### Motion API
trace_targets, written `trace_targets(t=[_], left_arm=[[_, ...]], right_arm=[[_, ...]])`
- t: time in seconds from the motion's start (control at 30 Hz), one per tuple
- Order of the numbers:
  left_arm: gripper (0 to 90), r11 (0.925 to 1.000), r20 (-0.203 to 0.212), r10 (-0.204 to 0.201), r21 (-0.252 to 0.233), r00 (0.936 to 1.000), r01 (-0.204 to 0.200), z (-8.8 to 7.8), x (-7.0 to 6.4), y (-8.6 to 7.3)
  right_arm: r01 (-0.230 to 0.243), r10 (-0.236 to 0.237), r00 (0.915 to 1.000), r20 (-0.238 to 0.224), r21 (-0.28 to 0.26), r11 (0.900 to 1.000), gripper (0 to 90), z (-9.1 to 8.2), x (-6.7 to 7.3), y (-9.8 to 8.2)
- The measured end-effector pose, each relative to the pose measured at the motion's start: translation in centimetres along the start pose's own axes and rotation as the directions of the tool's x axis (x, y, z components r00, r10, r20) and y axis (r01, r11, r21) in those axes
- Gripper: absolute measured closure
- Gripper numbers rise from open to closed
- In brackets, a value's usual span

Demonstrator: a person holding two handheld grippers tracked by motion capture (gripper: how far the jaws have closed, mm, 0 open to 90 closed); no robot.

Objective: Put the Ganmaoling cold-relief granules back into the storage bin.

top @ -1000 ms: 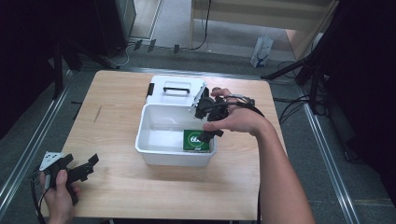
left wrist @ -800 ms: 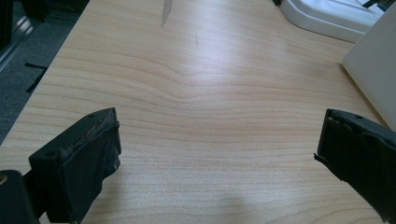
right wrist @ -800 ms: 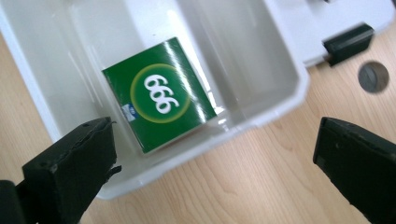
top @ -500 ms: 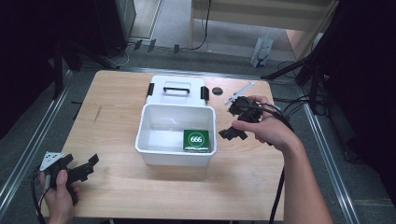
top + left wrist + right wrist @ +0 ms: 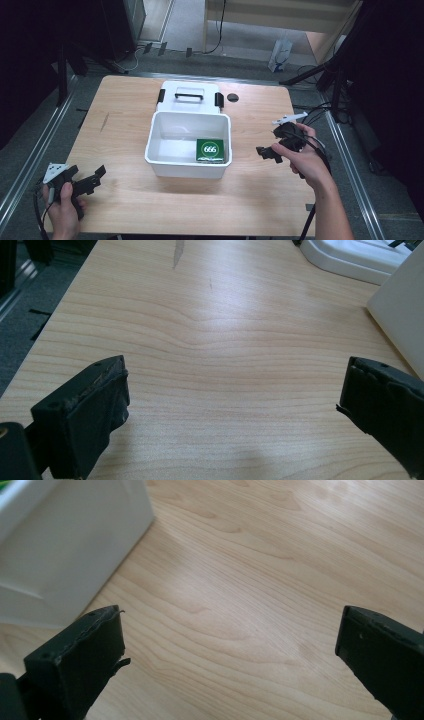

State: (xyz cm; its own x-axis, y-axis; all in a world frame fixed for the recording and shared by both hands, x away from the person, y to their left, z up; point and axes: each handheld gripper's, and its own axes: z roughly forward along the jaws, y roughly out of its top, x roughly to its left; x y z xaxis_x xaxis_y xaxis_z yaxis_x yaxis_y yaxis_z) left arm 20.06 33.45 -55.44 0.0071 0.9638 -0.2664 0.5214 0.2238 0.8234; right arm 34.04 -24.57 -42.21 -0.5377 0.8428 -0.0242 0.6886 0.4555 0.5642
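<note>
A white open box [image 5: 165, 156] stands mid-table, and a green packet marked 666 [image 5: 209, 149] lies flat in its near right corner. My right gripper [image 5: 270, 143] is held just right of the box above bare wood, open and with nothing in it. In the right gripper view its jaws stand wide apart [image 5: 230, 645], with the box's outer wall [image 5: 65, 545] at the left. My left gripper [image 5: 97, 176] rests open near the front left corner. Its jaws [image 5: 232, 395] frame bare table, with the box wall [image 5: 400, 310] at the right.
The box's white lid [image 5: 189, 95], with a black handle and clips, lies flat right behind the box. Beside the lid, a small black round spot [image 5: 232, 97] marks the table. Metal rails run along both sides of the table, and cables trail at the right edge.
My right gripper came out of the box, where it was at the green packet, and moved right and nearer. The packet stays in the box. The left gripper has not moved.
</note>
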Motion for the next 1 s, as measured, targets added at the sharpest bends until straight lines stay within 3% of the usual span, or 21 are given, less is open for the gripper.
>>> trace_targets(t=[0.13, 0.27, 0.47, 0.63, 0.93, 1.0], left_arm=[[0.1, 1.0, 0.001, -0.001, 0.0, 1.0, 0.001, 0.0, 0.0, 0.0], [0.2, 1.0, -0.001, 0.0, 0.001, 1.0, 0.0, 0.0, 0.0, 0.0], [0.2, 1.0, -0.004, 0.001, 0.002, 1.0, -0.001, 0.0, 0.0, 0.0], [0.2, 1.0, -0.003, 0.0, 0.001, 1.0, 0.0, 0.0, -0.1, 0.0], [0.2, 1.0, -0.003, 0.002, 0.004, 1.0, -0.002, 0.0, -0.1, 0.0], [0.2, 1.0, -0.003, 0.002, 0.005, 1.0, -0.002, 0.0, -0.1, 0.0]], right_arm=[[-0.053, 0.059, 0.9954, 0.075, -0.079, 0.995, 0.0, 0.4, -0.9, -2.3], [-0.092, 0.106, 0.9899, 0.094, -0.147, 0.985, 0.0, 0.8, -1.6, -4.7], [-0.143, 0.168, 0.9782, 0.122, -0.191, 0.971, 0.0, 1.7, -2.3, -8.3], [-0.23, 0.278, 0.9464, 0.164, -0.264, 0.937, 0.0, 2.4, -3.0, -11.4], [-0.267, 0.346, 0.9226, 0.17, -0.367, 0.891, 0.0, 2.7, -2.9, -15.6], [-0.274, 0.355, 0.9193, 0.17, -0.372, 0.887, 0.0, 2.8, -2.9, -16.4]])
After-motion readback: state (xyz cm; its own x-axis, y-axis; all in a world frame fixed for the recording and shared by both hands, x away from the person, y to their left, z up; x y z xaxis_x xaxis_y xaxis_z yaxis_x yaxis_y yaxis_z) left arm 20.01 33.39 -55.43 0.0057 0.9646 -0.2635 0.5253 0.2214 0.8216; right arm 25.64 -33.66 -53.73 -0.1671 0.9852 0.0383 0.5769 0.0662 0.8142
